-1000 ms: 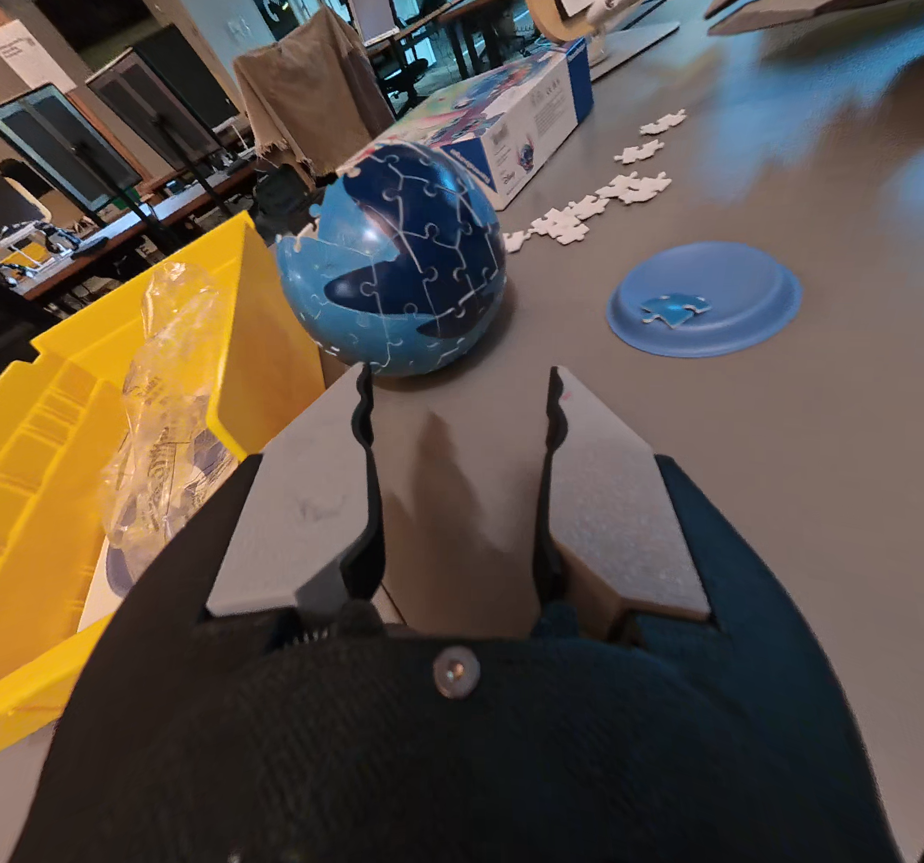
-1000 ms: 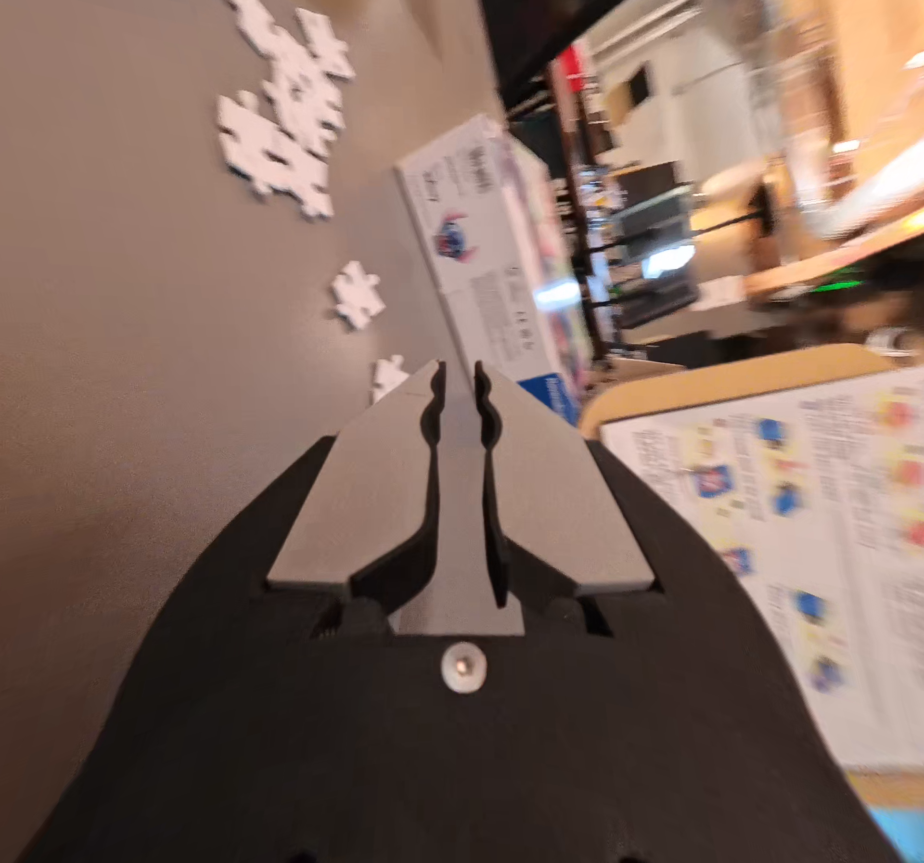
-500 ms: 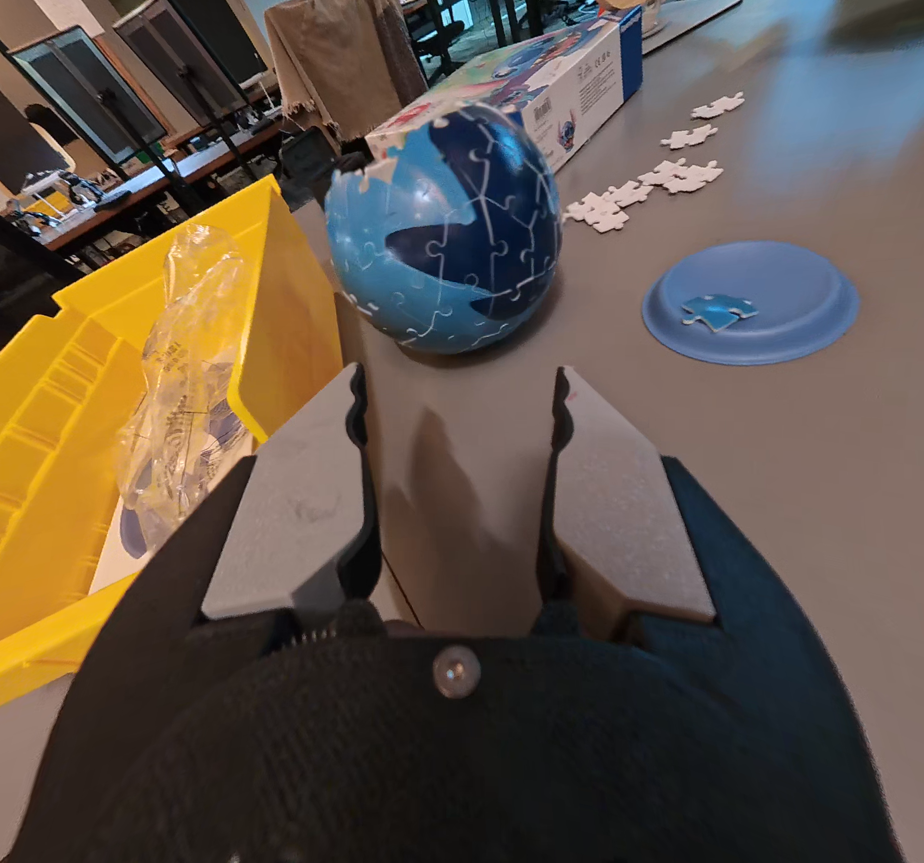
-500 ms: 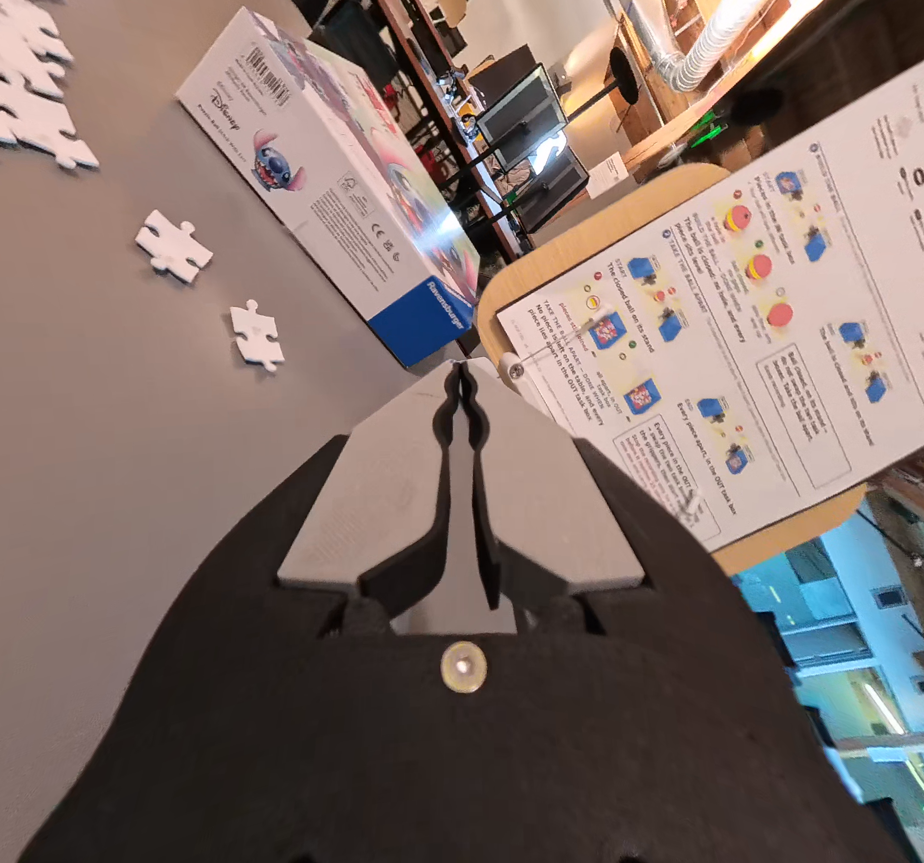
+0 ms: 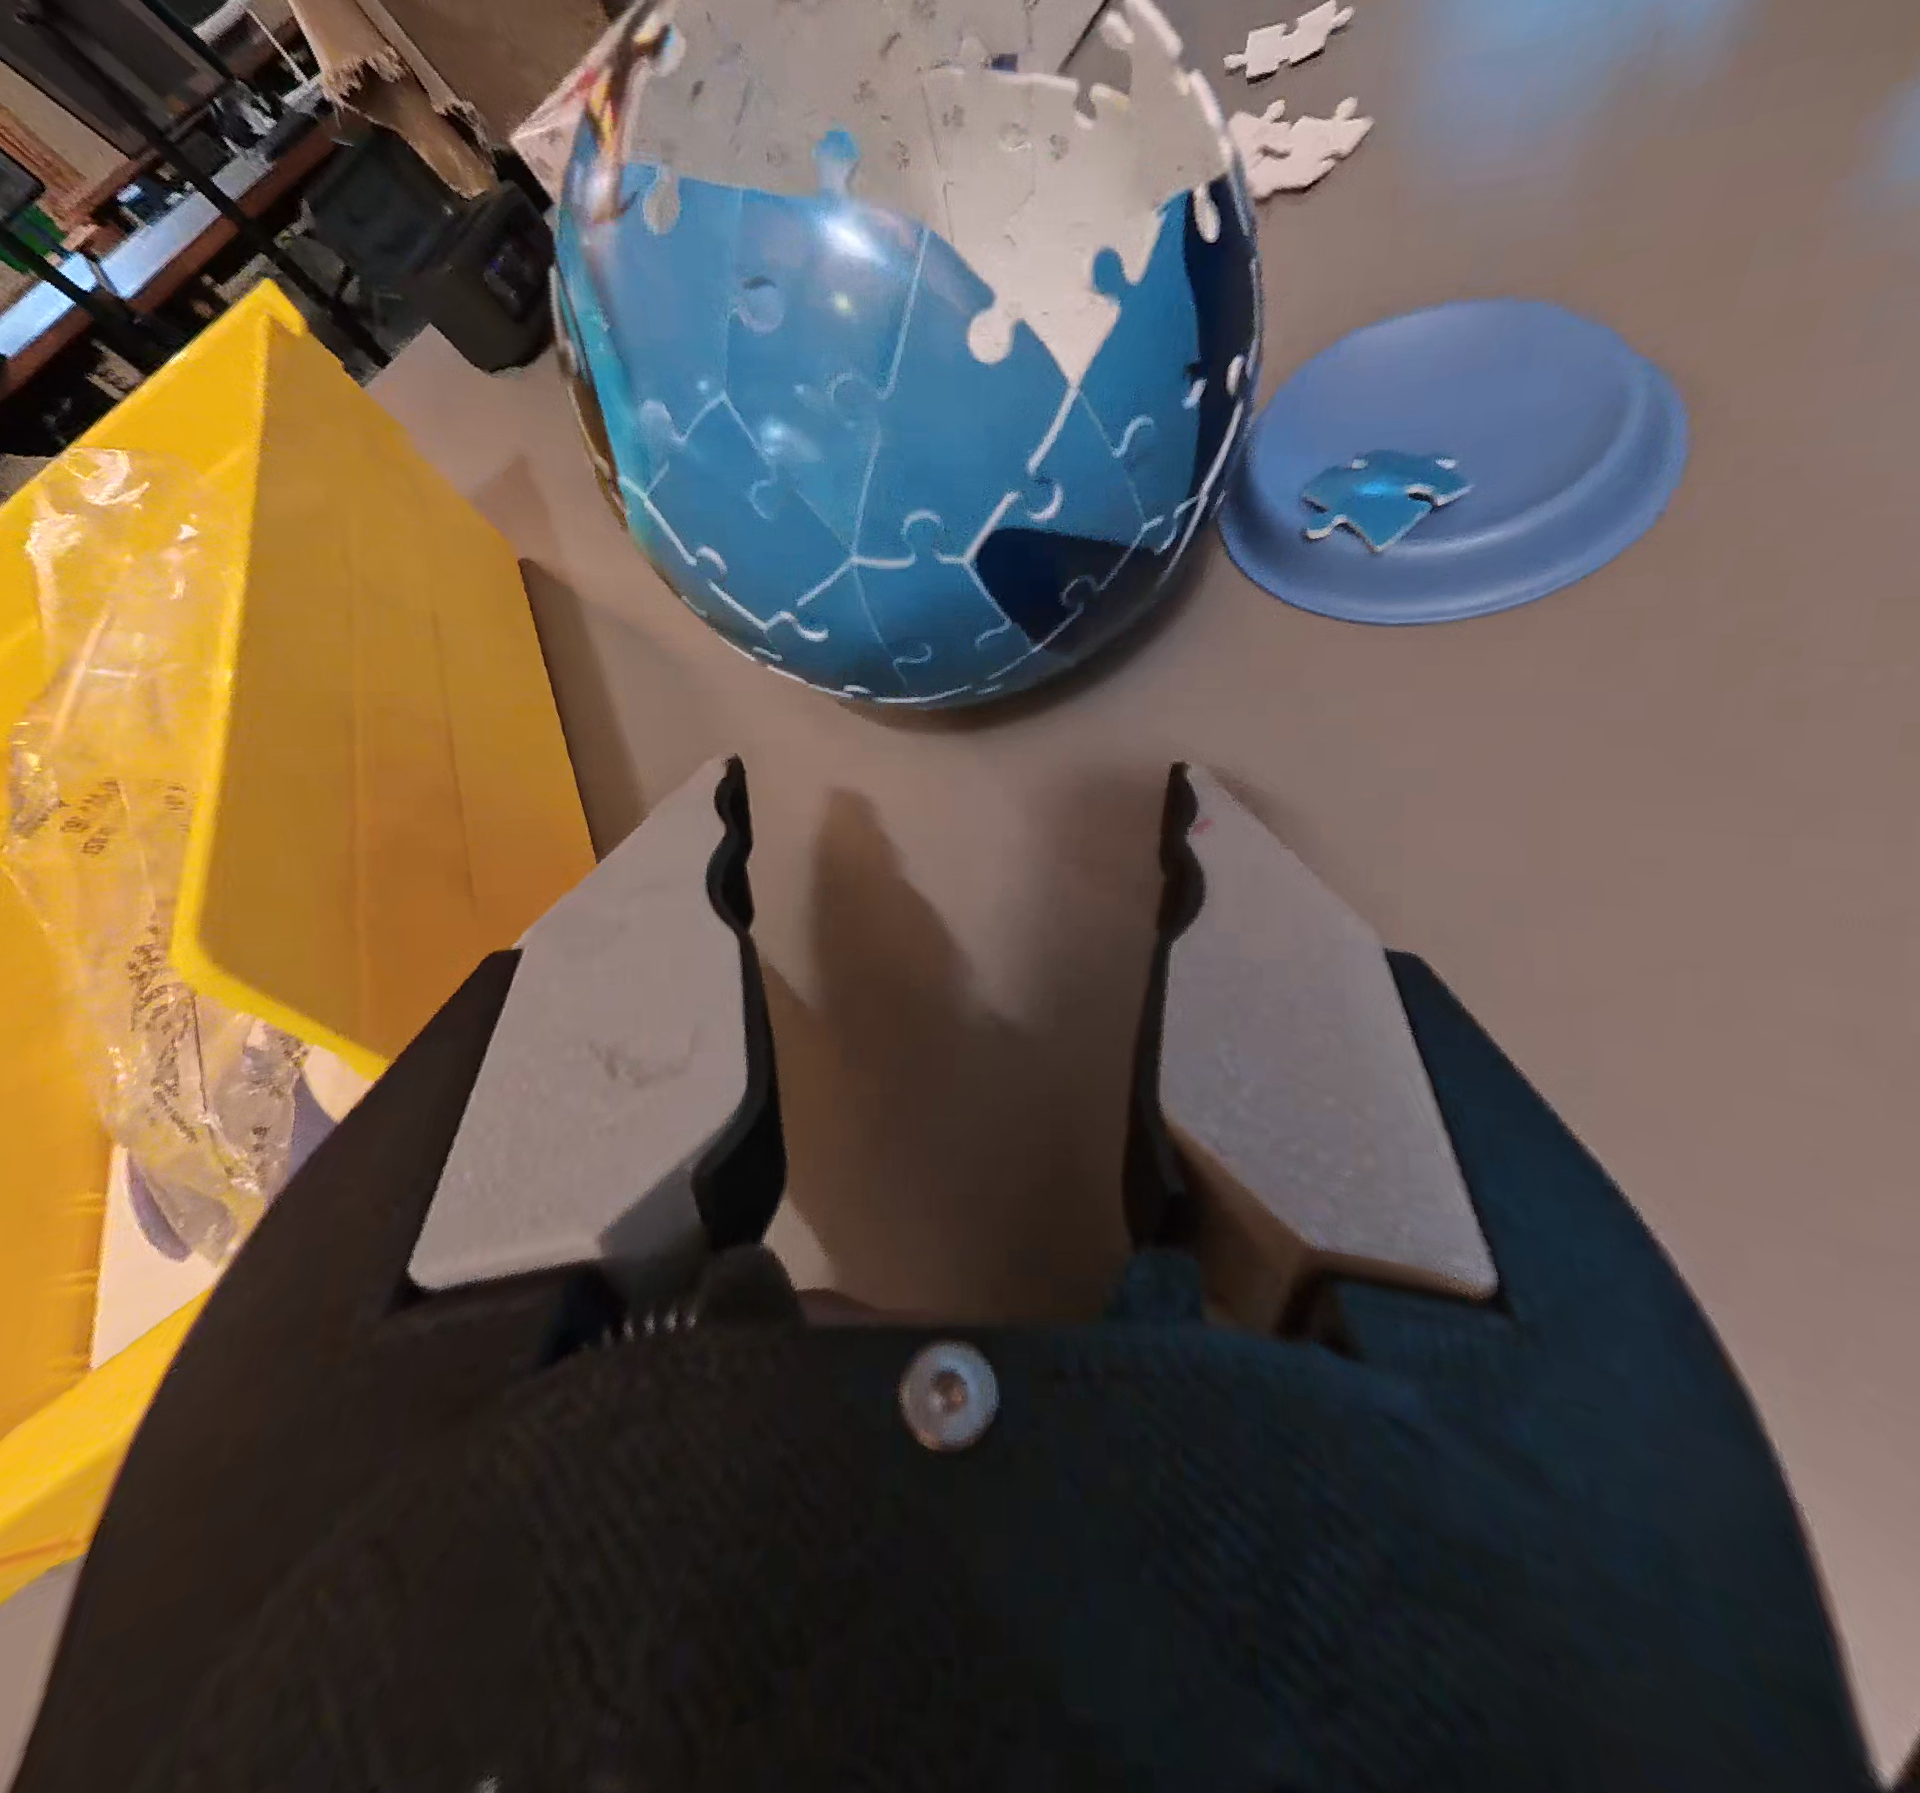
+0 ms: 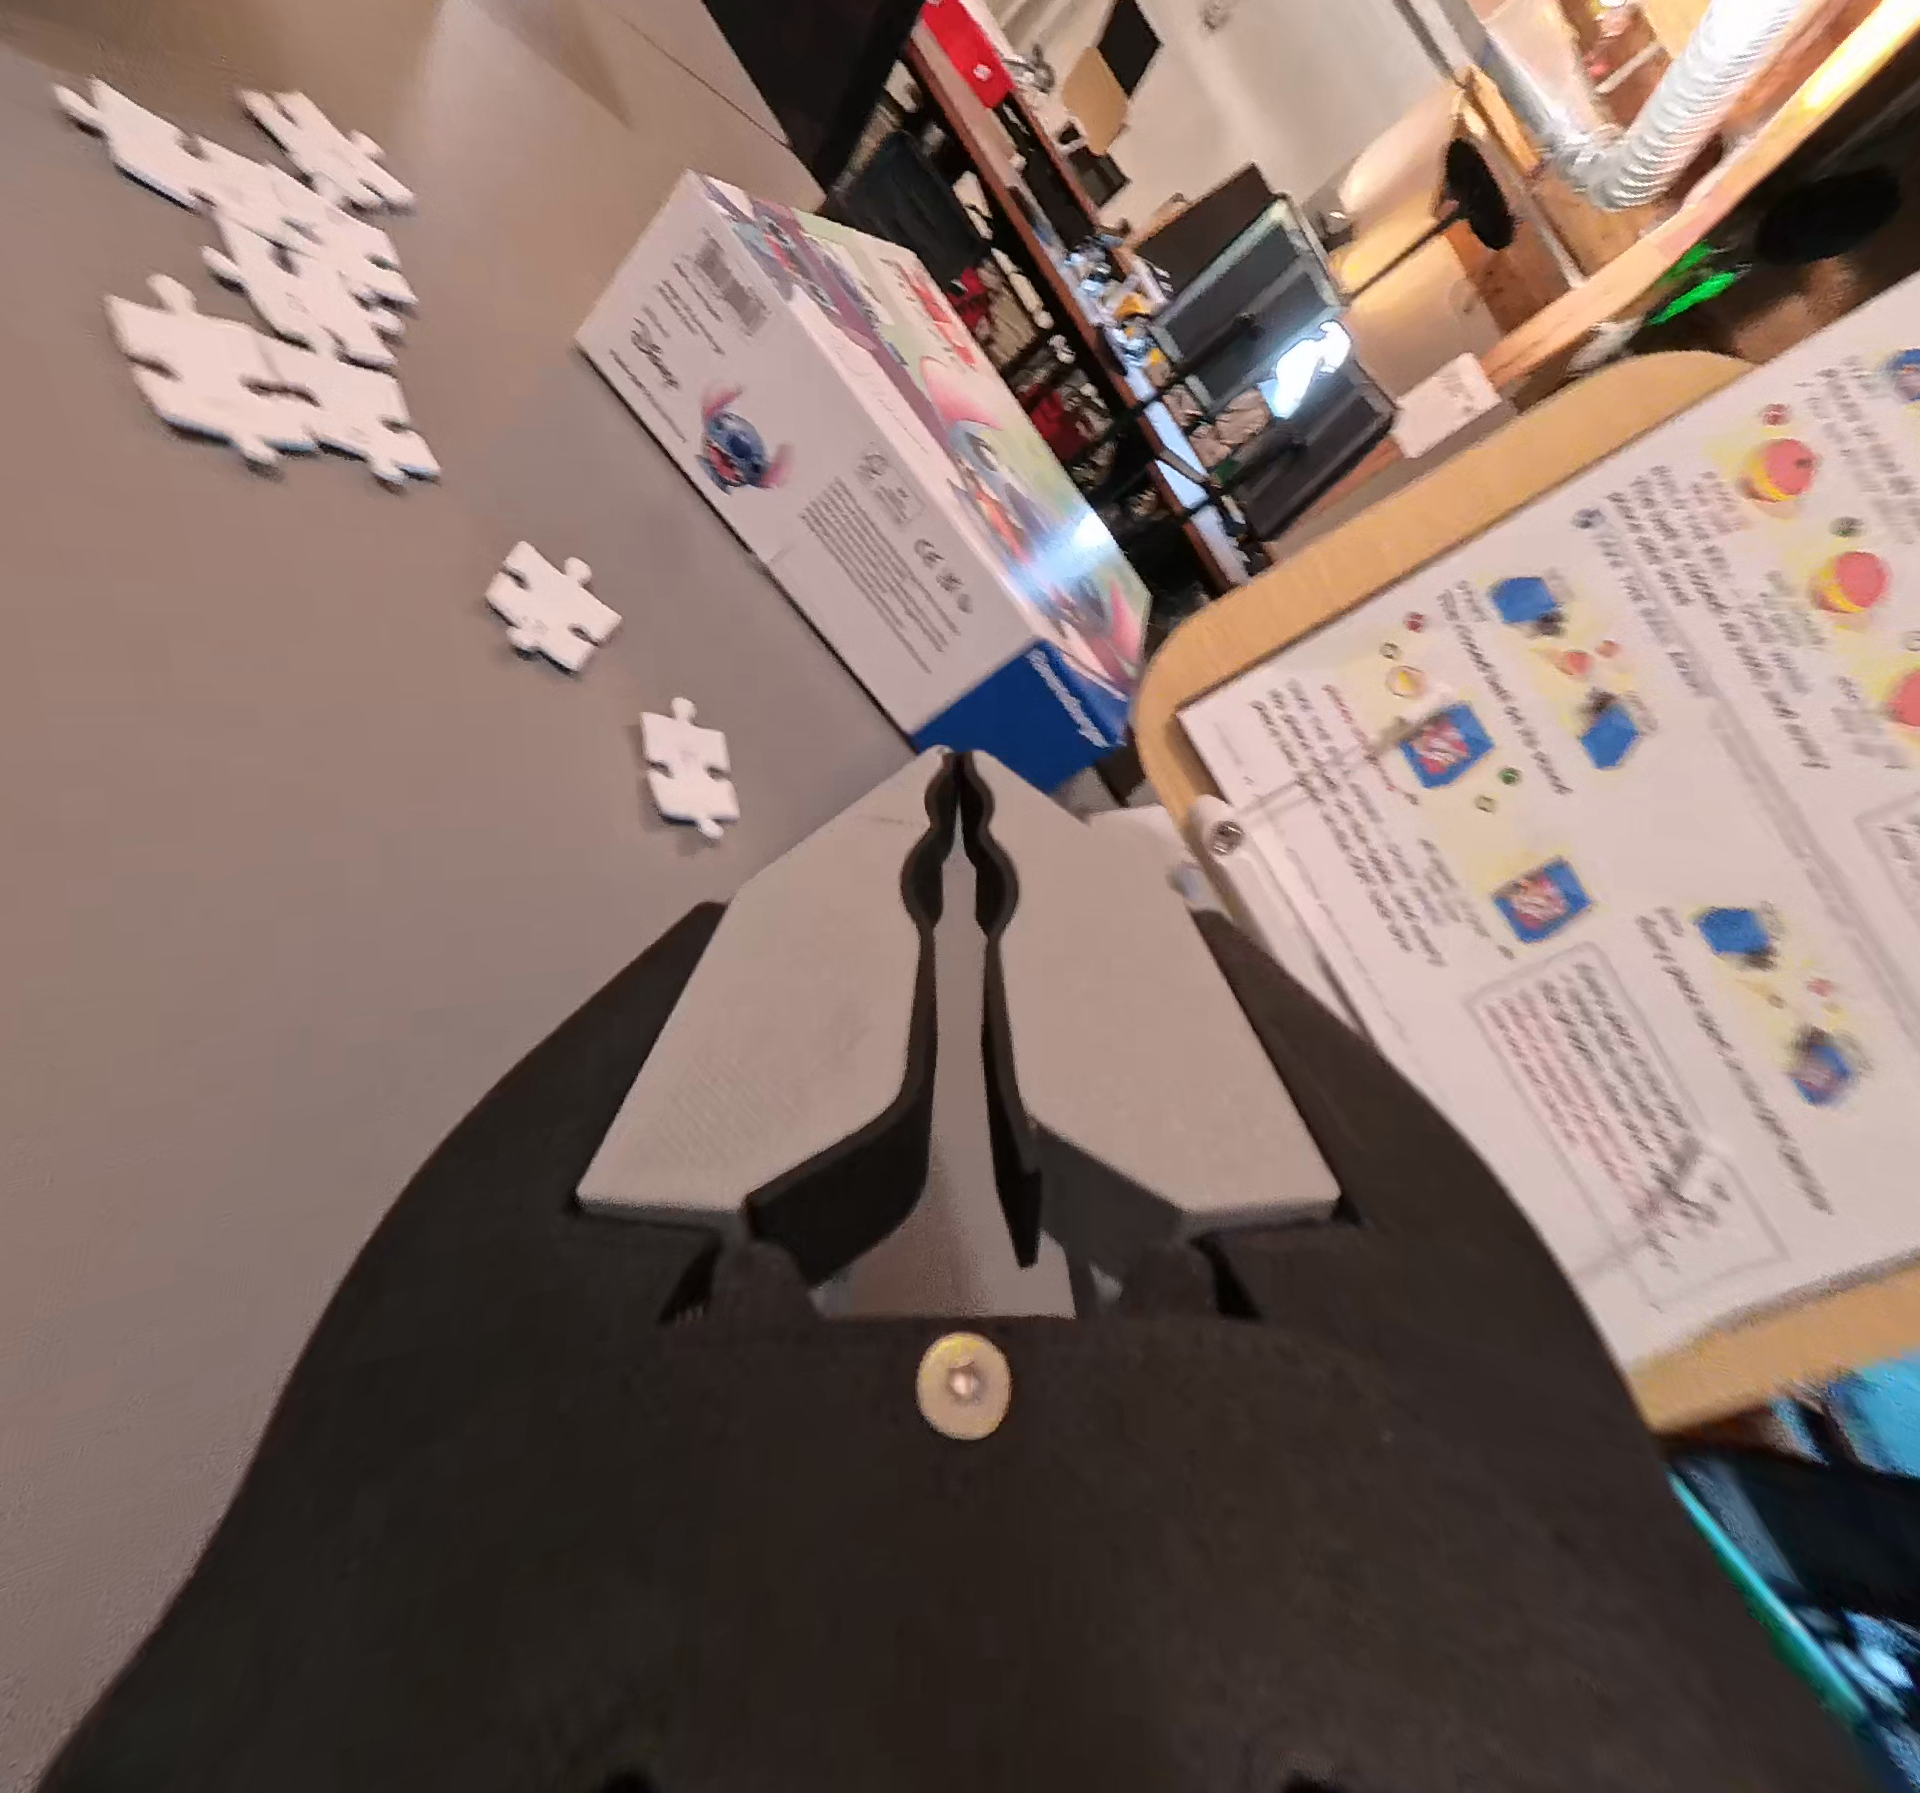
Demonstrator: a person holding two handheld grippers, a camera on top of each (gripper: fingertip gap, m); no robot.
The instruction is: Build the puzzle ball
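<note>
The blue puzzle ball [image 5: 883, 455] stands on the grey table, partly built, with an open top that shows its white inside. My left gripper [image 5: 951, 777] is open and empty, just in front of the ball. A blue dish [image 5: 1538, 496] to the ball's right holds a small blue cluster of joined pieces [image 5: 1382, 491]. Loose white pieces [image 5: 1299, 143] lie behind the dish. My right gripper [image 6: 954, 777] is shut and empty, tilted, above the table. Loose white pieces [image 6: 270, 309] lie to its left, with two single pieces [image 6: 551, 605] nearer.
A yellow bin [image 5: 291, 704] with a clear plastic bag [image 5: 114, 808] stands left of the ball. The puzzle box [image 6: 862, 496] lies behind the pieces. A wooden board with an instruction sheet [image 6: 1621, 808] stands at the right gripper's right. The gap from one gripper's tips to the other's is roughly 40 cm.
My left gripper has moved closer to the ball and tilted down, so the ball's open top now shows. My right gripper has closed fully and swung across the table.
</note>
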